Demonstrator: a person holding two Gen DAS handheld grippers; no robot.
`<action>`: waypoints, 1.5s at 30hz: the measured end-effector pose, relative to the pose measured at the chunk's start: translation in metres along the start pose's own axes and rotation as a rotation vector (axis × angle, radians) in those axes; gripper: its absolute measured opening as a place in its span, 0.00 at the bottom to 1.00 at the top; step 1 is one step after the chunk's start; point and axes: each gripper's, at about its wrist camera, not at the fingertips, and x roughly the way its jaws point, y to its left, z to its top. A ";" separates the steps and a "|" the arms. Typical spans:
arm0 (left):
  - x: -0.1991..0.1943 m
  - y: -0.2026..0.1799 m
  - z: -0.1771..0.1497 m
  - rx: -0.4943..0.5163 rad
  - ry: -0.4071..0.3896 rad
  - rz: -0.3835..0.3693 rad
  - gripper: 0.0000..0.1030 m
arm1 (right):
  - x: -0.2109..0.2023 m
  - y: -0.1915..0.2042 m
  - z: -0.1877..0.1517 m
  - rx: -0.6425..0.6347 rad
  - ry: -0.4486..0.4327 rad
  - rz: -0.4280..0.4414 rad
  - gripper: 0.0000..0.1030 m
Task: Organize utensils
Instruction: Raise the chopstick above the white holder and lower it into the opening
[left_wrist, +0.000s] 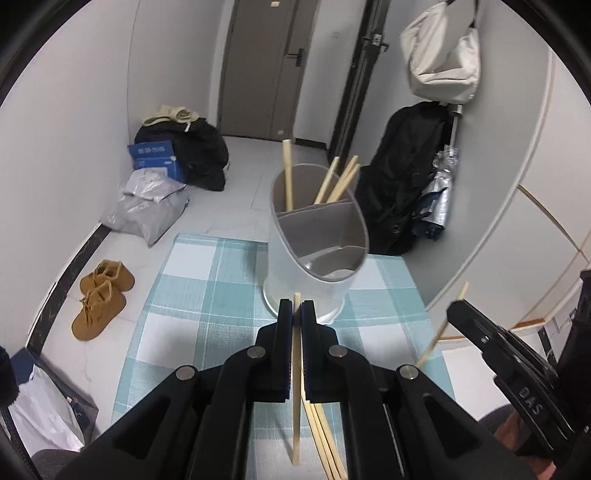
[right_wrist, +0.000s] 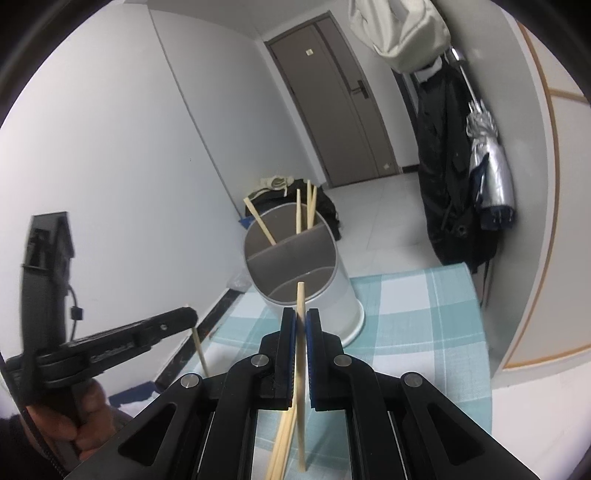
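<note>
A white utensil holder (left_wrist: 314, 251) with grey dividers stands on a blue checked mat (left_wrist: 207, 295); several wooden chopsticks (left_wrist: 332, 182) lean in its far compartment. My left gripper (left_wrist: 297, 308) is shut on one chopstick (left_wrist: 296, 391), held upright just in front of the holder. My right gripper (right_wrist: 301, 317) is shut on another chopstick (right_wrist: 301, 354), also near the holder (right_wrist: 295, 266). Loose chopsticks (left_wrist: 325, 435) lie on the mat under the left gripper and show in the right wrist view (right_wrist: 282, 446). Each gripper shows in the other's view, the right (left_wrist: 458, 306) and the left (right_wrist: 184, 317).
The mat covers a small table that ends just beyond the holder. Beyond it are the floor with brown shoes (left_wrist: 101, 295), bags (left_wrist: 177, 158) and a door (left_wrist: 266, 66). A black coat (right_wrist: 450, 177) and an umbrella (right_wrist: 489, 173) hang on the right.
</note>
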 end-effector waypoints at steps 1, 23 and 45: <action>-0.002 0.000 0.000 0.005 -0.005 0.000 0.00 | -0.002 0.003 0.000 -0.007 -0.007 -0.005 0.05; -0.023 0.002 0.015 -0.031 0.014 -0.046 0.00 | -0.006 0.023 0.013 0.002 -0.027 0.005 0.04; -0.030 -0.017 0.111 -0.070 -0.020 -0.137 0.00 | 0.004 0.013 0.112 0.013 -0.114 0.030 0.04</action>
